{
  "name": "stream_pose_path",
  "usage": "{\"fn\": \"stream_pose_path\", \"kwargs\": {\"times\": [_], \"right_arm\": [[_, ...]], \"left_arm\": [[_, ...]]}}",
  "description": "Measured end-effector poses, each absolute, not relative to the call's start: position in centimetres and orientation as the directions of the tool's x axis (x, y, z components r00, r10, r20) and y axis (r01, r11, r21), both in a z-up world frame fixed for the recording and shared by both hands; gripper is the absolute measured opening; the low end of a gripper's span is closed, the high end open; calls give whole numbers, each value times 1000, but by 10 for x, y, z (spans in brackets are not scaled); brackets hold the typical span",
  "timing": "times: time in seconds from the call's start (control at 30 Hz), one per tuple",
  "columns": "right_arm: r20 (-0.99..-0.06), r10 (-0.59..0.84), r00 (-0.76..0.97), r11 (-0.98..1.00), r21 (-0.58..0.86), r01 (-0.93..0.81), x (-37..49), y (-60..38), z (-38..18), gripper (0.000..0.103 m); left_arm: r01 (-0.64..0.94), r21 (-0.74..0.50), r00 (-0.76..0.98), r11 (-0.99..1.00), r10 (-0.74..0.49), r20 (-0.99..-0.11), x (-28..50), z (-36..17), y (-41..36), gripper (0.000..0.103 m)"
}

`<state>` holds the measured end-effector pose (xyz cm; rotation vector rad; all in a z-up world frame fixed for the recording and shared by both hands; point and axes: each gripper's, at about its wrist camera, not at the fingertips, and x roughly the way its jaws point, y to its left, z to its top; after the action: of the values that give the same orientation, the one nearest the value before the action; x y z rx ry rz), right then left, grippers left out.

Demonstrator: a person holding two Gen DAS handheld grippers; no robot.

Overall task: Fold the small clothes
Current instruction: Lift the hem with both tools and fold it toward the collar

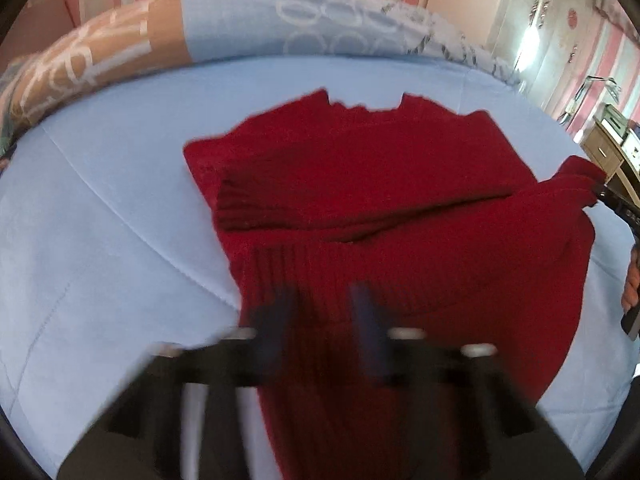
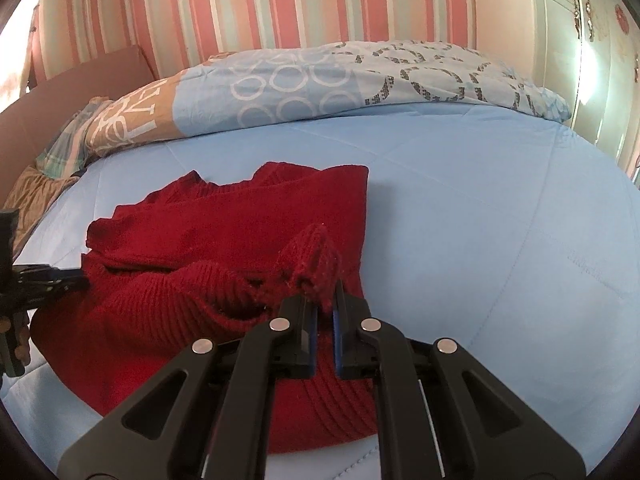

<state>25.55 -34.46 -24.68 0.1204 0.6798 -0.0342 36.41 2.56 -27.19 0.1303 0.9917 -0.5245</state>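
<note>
A red knit sweater (image 1: 360, 184) lies partly folded on the light blue bed sheet (image 1: 100, 200), one sleeve laid across its chest. My left gripper (image 1: 322, 296) is blurred and sits over the ribbed hem near the sweater's left edge. Its fingers stand a little apart with red knit between them, and I cannot tell whether the pads press. In the right wrist view the left gripper (image 2: 80, 279) meets the sweater (image 2: 208, 232) at its left side. My right gripper (image 2: 326, 304) is shut on a raised ribbed corner (image 2: 316, 248) of the sweater's right side.
A folded patterned duvet (image 2: 300, 80) runs along the far side of the bed under a striped wall. Bare blue sheet (image 2: 480, 220) spreads to the right of the sweater. A wooden bedside unit (image 1: 608, 152) stands beyond the bed's right edge, and a white wardrobe (image 2: 592, 40) beyond that.
</note>
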Motion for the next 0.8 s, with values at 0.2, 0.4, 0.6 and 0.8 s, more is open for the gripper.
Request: {"fn": "stream_pose_path", "kwargs": {"times": [0.2,0.4,0.6,0.8], "right_arm": [[-630,7,776,995,85,61,257,-343,-248,6],[-622,15,783,994,91,53,256,-344,-243,6],[-610,16,792,990,123,74,274,-351,-226,6],[-638,-7,770,990,105,96,328,-352,-213,6]], "left_arm": [[472,-141,442,870,-372,-816,359,-267,31,6],[434,-67,603,899,-345,-719,338,-229,42,6],[405,50,713,913,-282,-642,346,-202,33,6],[321,104,762,941,-192,-618,401,-199,37,0]]}}
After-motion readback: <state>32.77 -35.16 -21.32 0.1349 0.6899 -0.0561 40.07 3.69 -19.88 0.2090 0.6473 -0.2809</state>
